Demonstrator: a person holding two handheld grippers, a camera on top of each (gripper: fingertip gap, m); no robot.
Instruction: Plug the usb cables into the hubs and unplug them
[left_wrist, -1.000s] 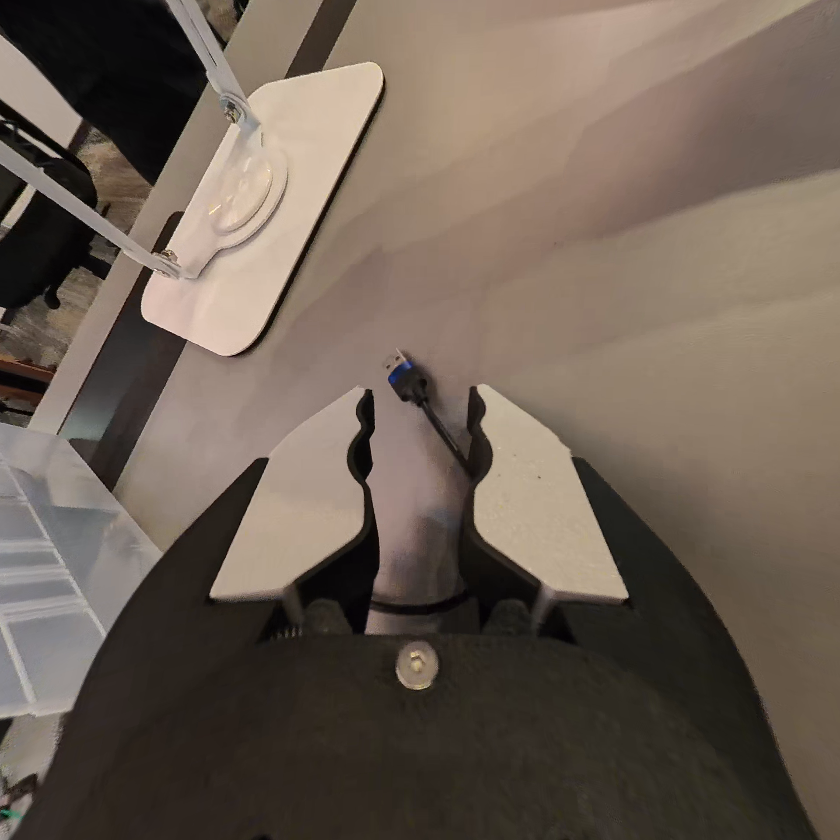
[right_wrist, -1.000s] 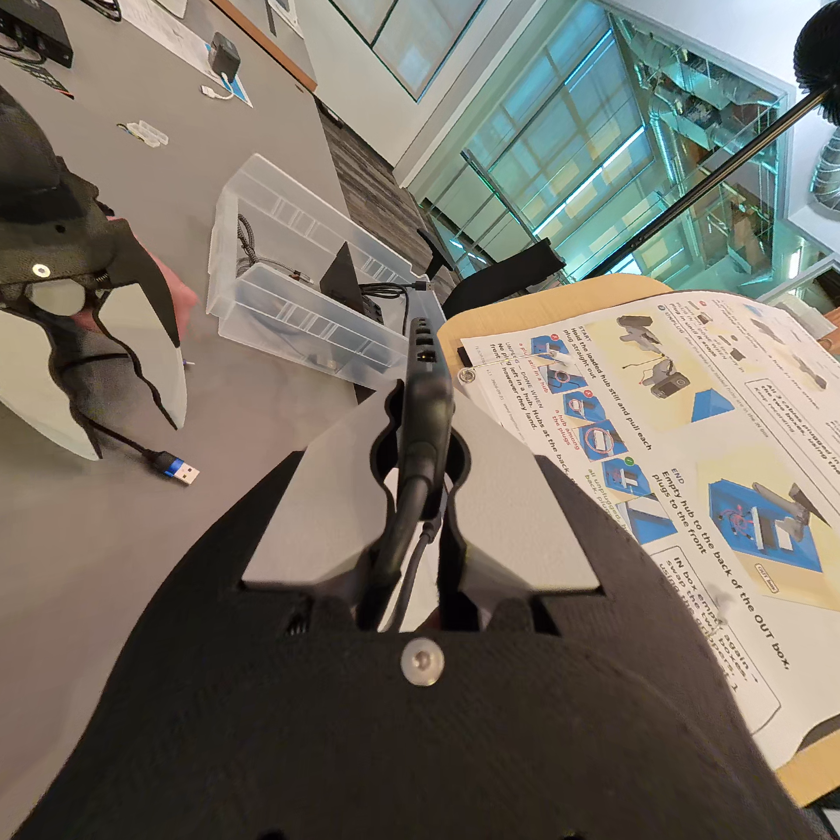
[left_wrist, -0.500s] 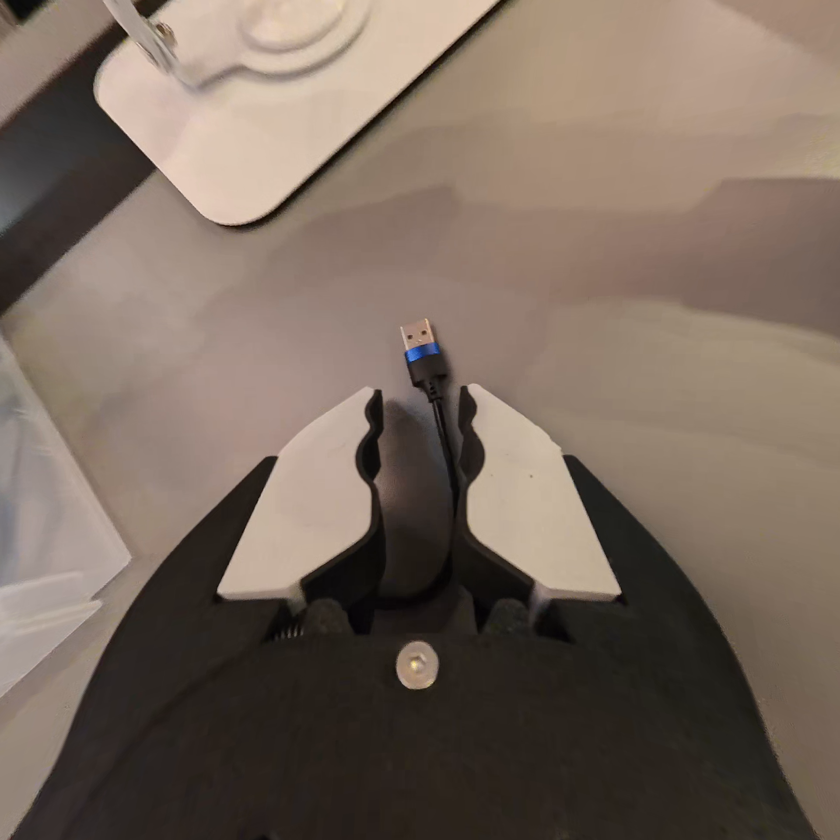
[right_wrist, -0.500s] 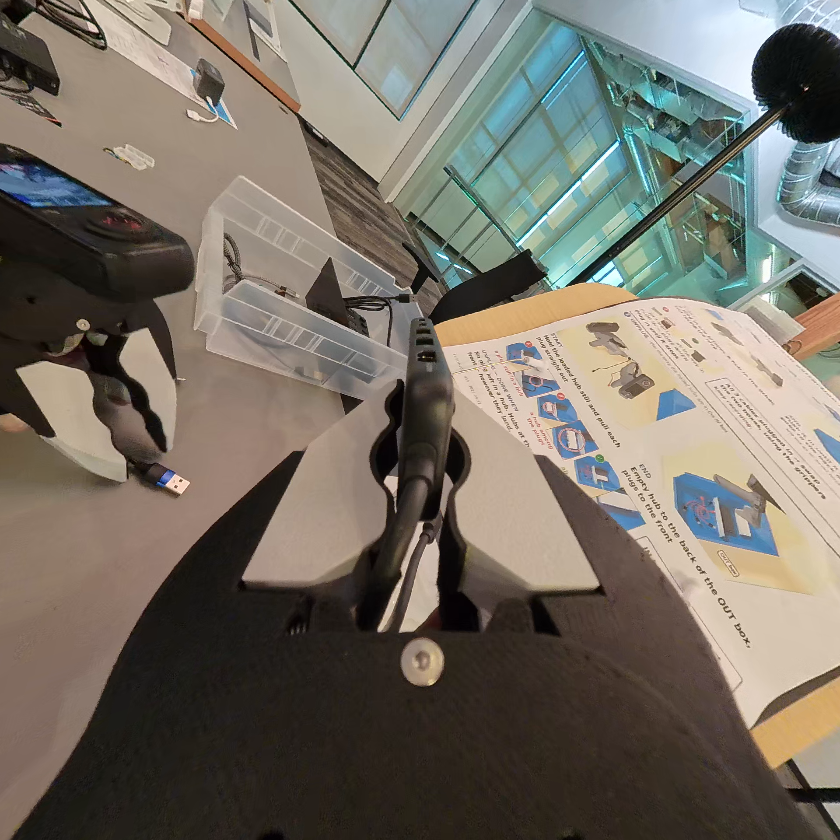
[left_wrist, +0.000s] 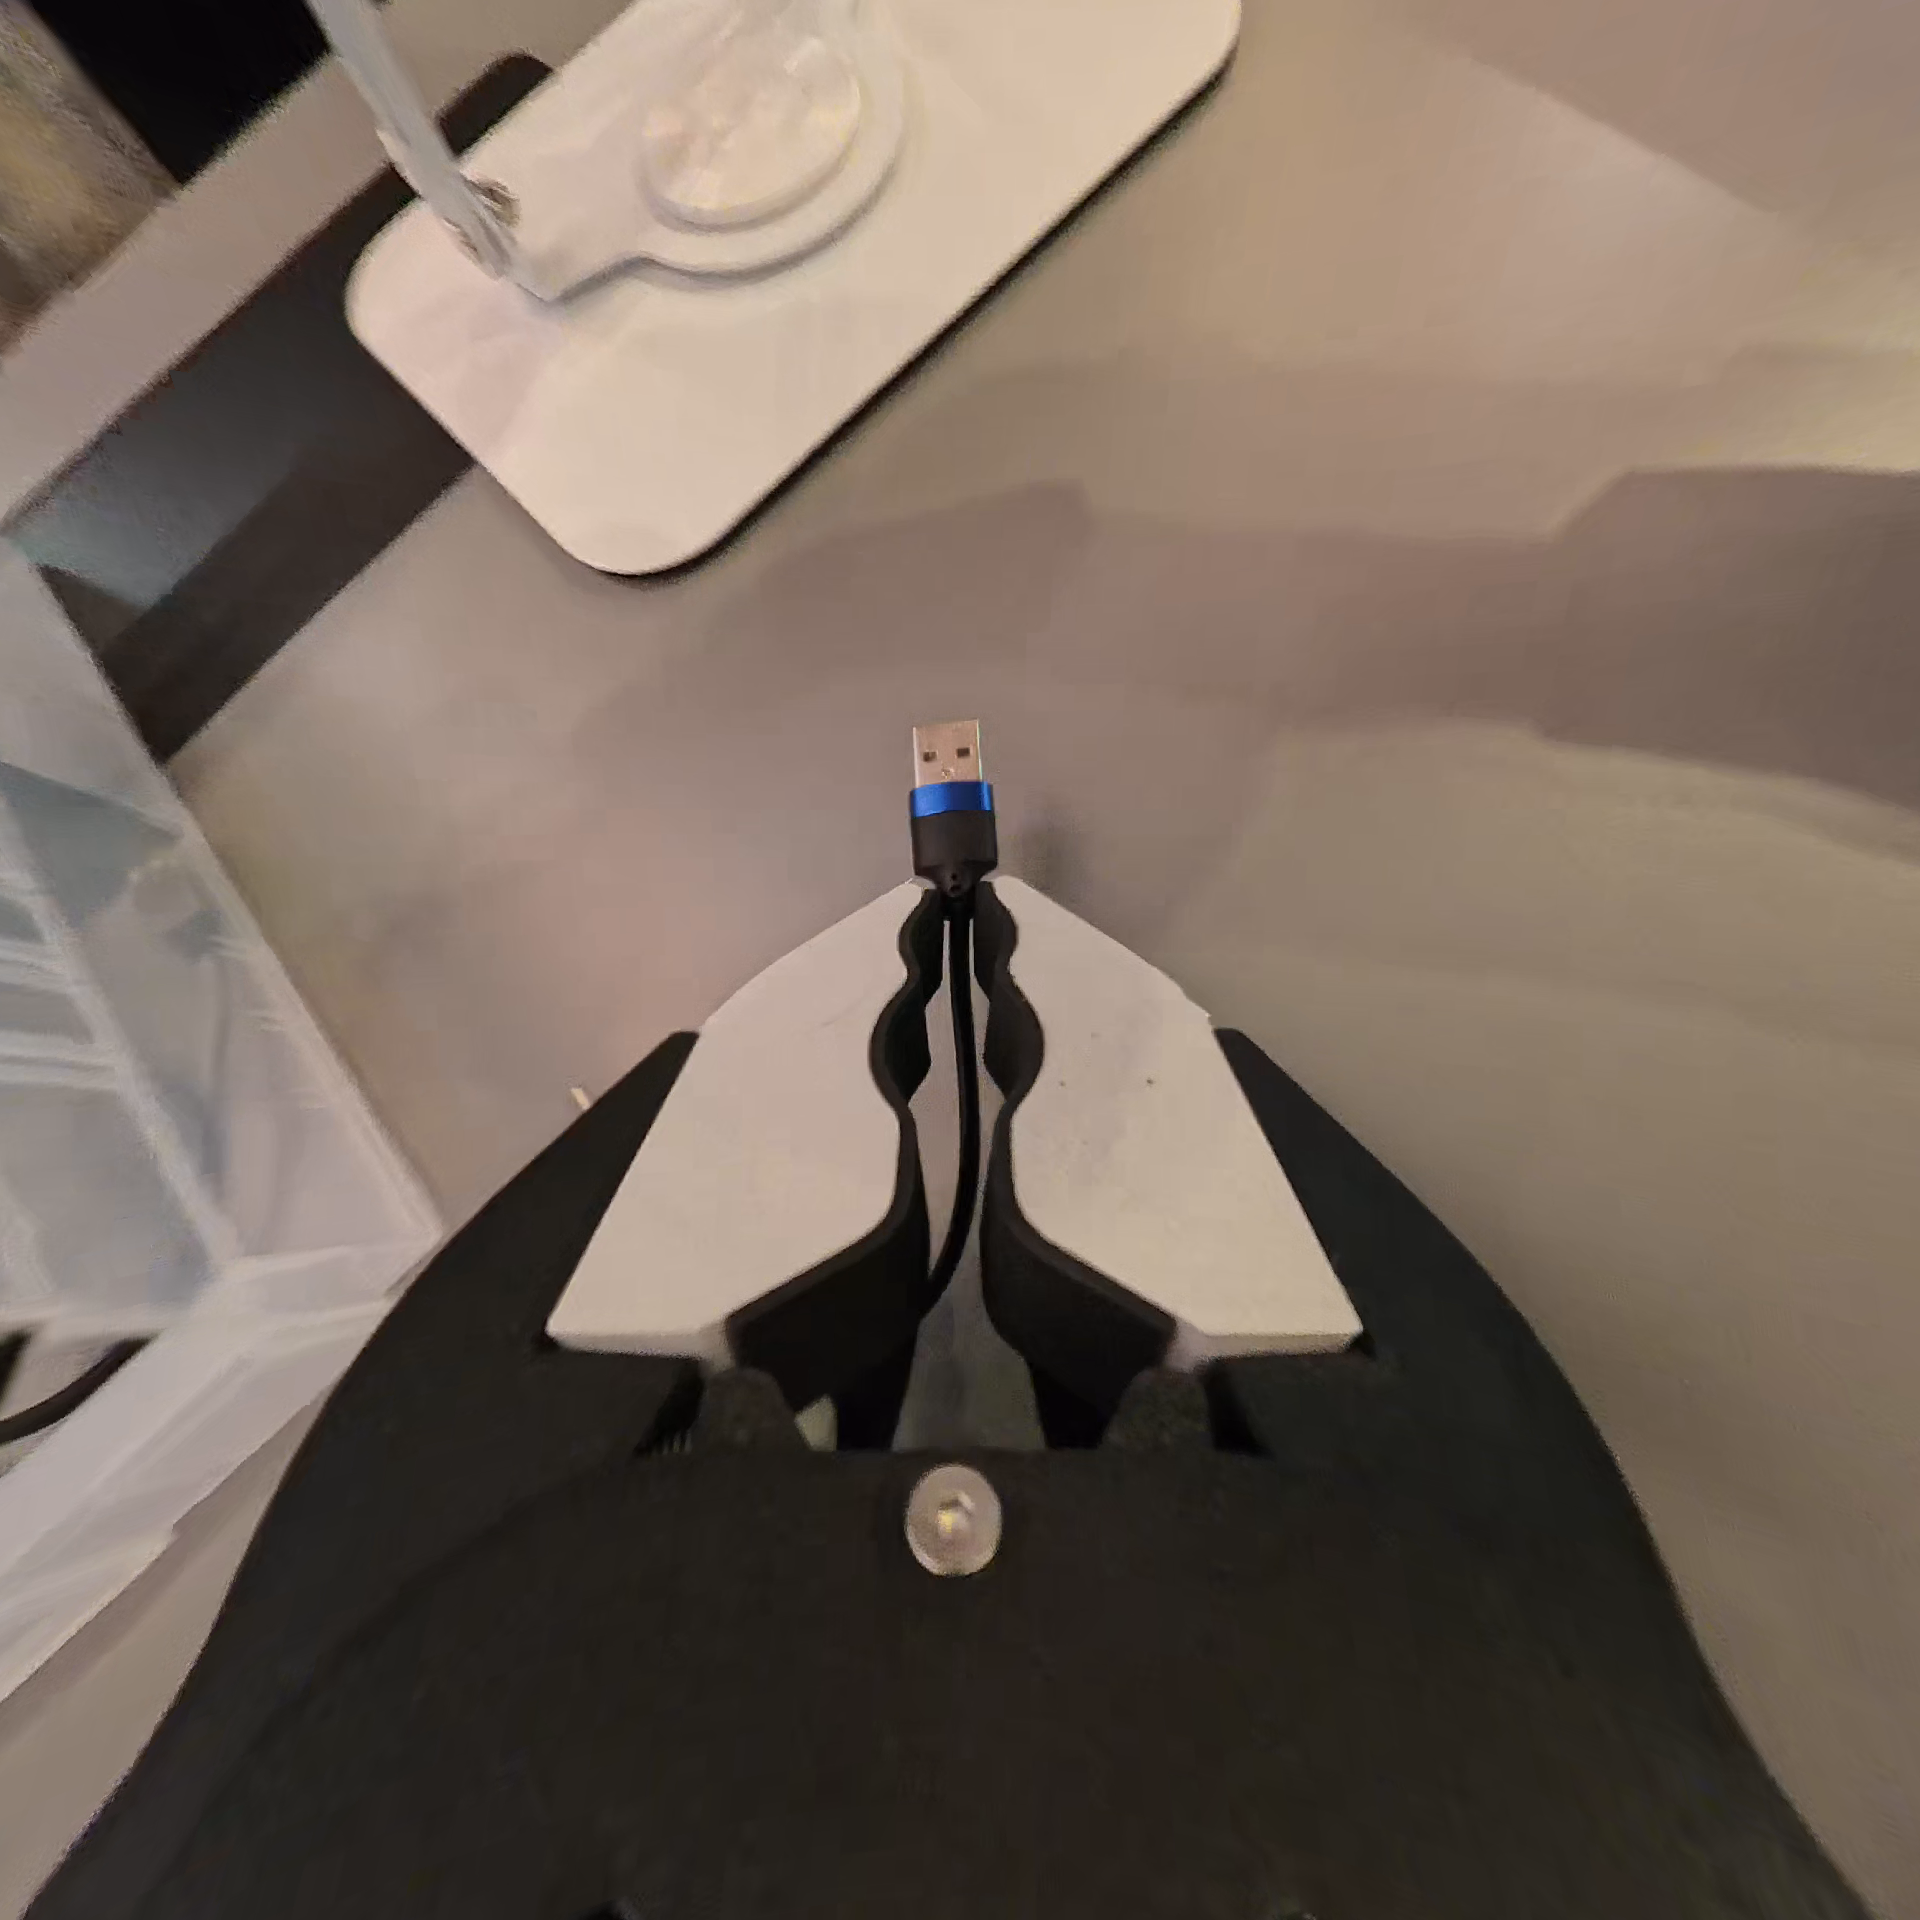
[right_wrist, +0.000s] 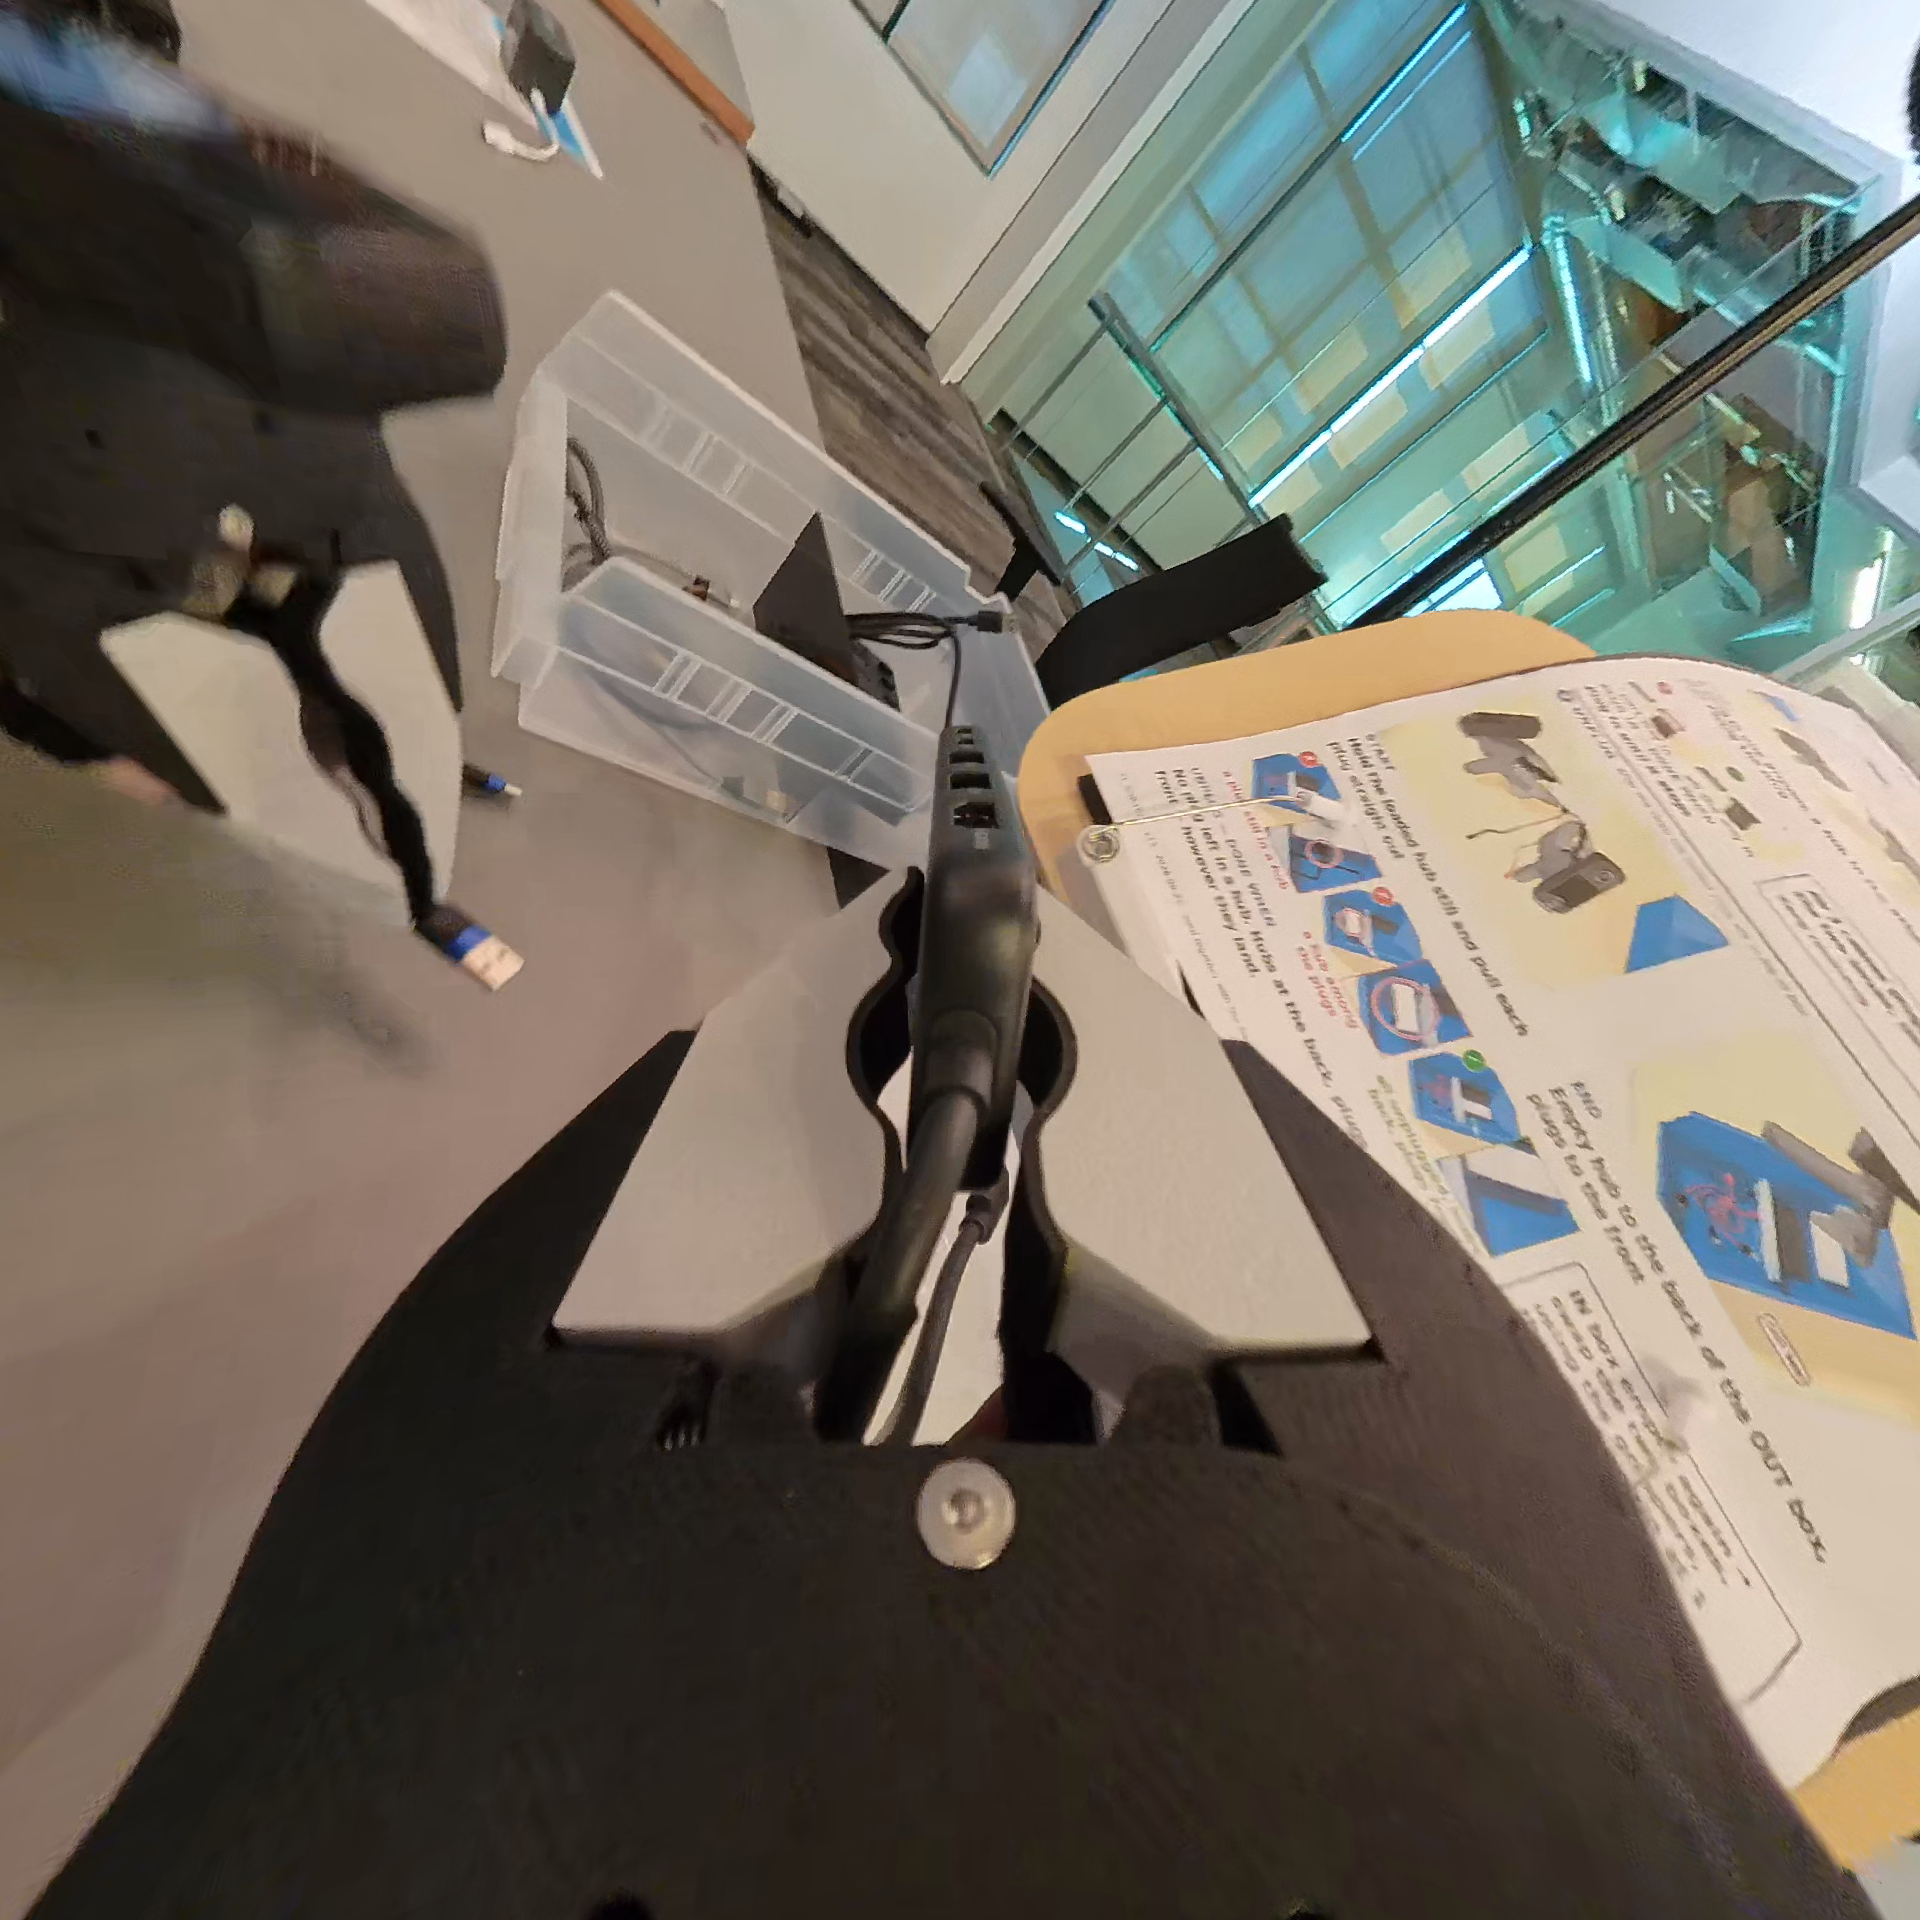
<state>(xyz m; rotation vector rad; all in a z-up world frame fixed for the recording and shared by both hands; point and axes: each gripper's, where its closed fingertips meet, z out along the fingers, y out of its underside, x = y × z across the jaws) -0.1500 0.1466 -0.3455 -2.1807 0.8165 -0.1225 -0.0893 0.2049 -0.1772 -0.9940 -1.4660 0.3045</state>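
Midway through, by the look of it, neither plugging nor unplugging is finished: the left gripper (left_wrist: 954, 891) has its fingers pinched together on the cable (left_wrist: 961, 1049) just behind the plug (left_wrist: 951, 798), whose metal end juts forward over the grey table (left_wrist: 1351, 935). The right gripper (right_wrist: 961, 914) is clamped on the hub (right_wrist: 971, 862), held edge-up with its ports (right_wrist: 966, 774) facing away and apparently all empty. Plug and hub are well apart, so the insertion is judged yet to come. A second plug (right_wrist: 490, 781) lies on the table near the clear bins (right_wrist: 727, 665), which hold more cables and a dark block. Whether those await their turn or are done cannot be told. The left gripper (right_wrist: 421, 914) is blurred in the right wrist view, the hub's far end is foreshortened, and both cables vanish behind the gripper bodies. An instruction sheet (right_wrist: 1507, 1039) lies at right.
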